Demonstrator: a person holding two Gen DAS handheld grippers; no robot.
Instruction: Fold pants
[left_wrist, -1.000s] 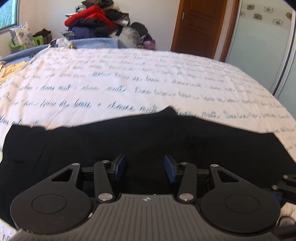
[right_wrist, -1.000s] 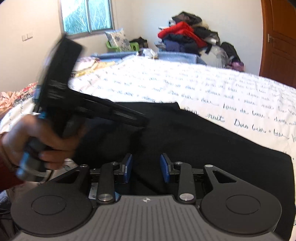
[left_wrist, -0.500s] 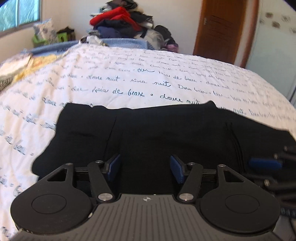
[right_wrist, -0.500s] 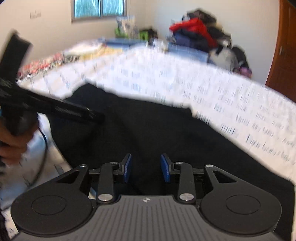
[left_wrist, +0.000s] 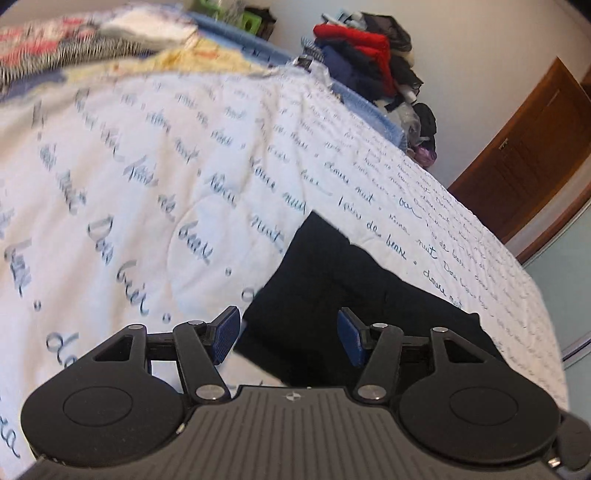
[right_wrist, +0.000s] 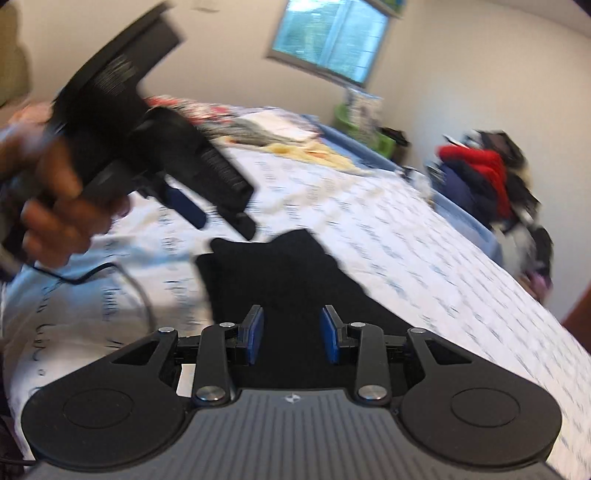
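Black fabric pants (left_wrist: 354, 291) are seen lying flat on the white script-printed bed (left_wrist: 155, 192). Both grippers, left (left_wrist: 287, 339) and right (right_wrist: 291, 334), are held above with fingers wide, empty. Grasping an edge is judged next.

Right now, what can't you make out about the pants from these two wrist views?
- Pants, left wrist view: near edge hidden behind the left gripper body; fold state unclear.
- Pants, right wrist view: near part covered by the right gripper; far edge motion-blurred.
- Left gripper in the right wrist view: blurred, so its fingers' spacing is unreadable there.
- Bedspread lettering: smeared.
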